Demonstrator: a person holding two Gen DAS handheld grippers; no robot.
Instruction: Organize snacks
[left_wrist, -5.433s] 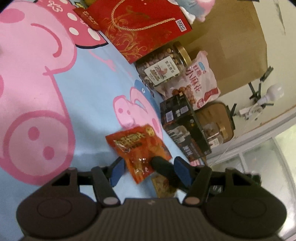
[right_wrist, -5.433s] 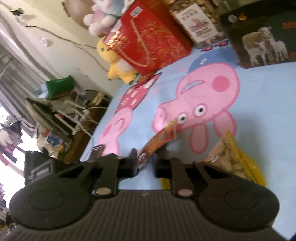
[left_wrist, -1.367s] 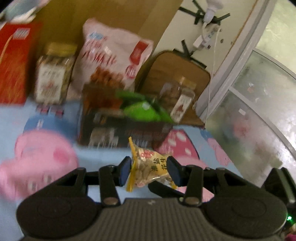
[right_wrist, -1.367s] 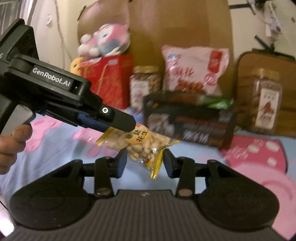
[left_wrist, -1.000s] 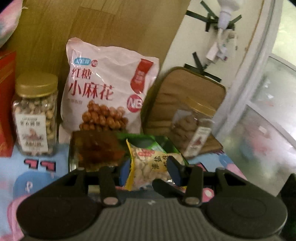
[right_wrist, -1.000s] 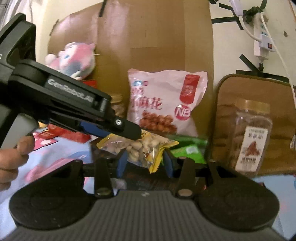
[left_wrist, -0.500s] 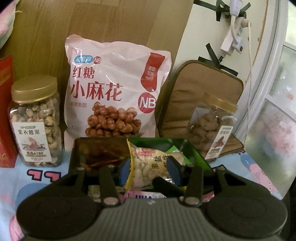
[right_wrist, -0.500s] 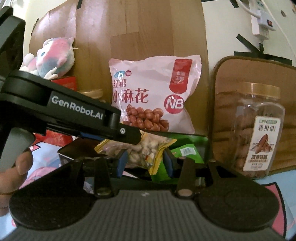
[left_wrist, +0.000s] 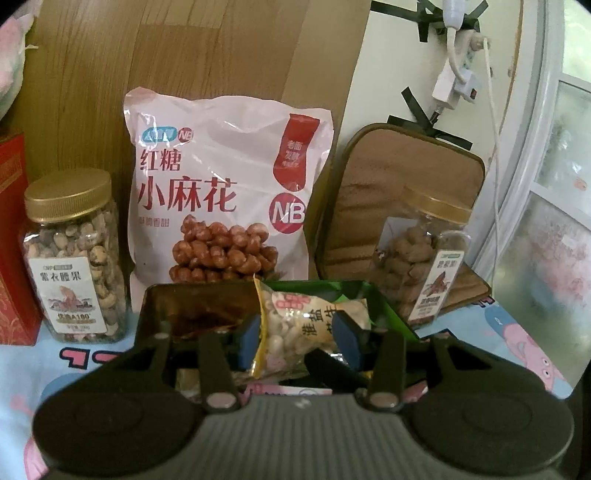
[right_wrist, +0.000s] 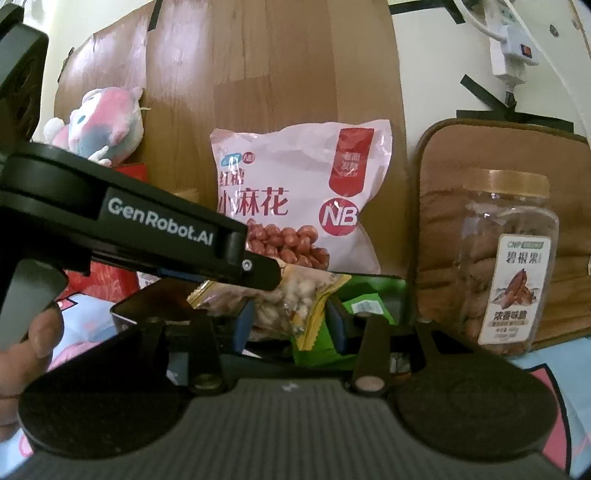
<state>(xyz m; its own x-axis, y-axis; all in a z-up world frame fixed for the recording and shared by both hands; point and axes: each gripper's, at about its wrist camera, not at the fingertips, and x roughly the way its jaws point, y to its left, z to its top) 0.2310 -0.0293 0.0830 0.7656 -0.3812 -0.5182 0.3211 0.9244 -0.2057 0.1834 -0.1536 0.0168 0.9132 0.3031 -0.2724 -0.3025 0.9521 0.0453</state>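
A small clear-and-yellow peanut packet (left_wrist: 303, 325) hangs just above an open dark box (left_wrist: 192, 306) on the blue cartoon-pig sheet. My left gripper (left_wrist: 299, 334) is shut on it, a blue pad on each side. In the right wrist view the same peanut packet (right_wrist: 288, 302) sits between the pads of my right gripper (right_wrist: 291, 326), which is shut on its yellow-edged end. The left gripper (right_wrist: 258, 273) reaches in from the left, held by a person's hand (right_wrist: 29, 350). Green packets (right_wrist: 362, 306) lie inside the box.
Behind the box a pink snack bag (left_wrist: 221, 206) leans on a wooden board. A nut jar (left_wrist: 74, 258) and a red box (left_wrist: 11, 240) stand left; a pecan jar (left_wrist: 424, 258) and a brown cushion (left_wrist: 406, 177) stand right. A plush toy (right_wrist: 99, 122) sits at the back left.
Both grippers have carried the peanut packet forward and slightly down, from in front of the dark box to just over its opening. Neither grip has changed.
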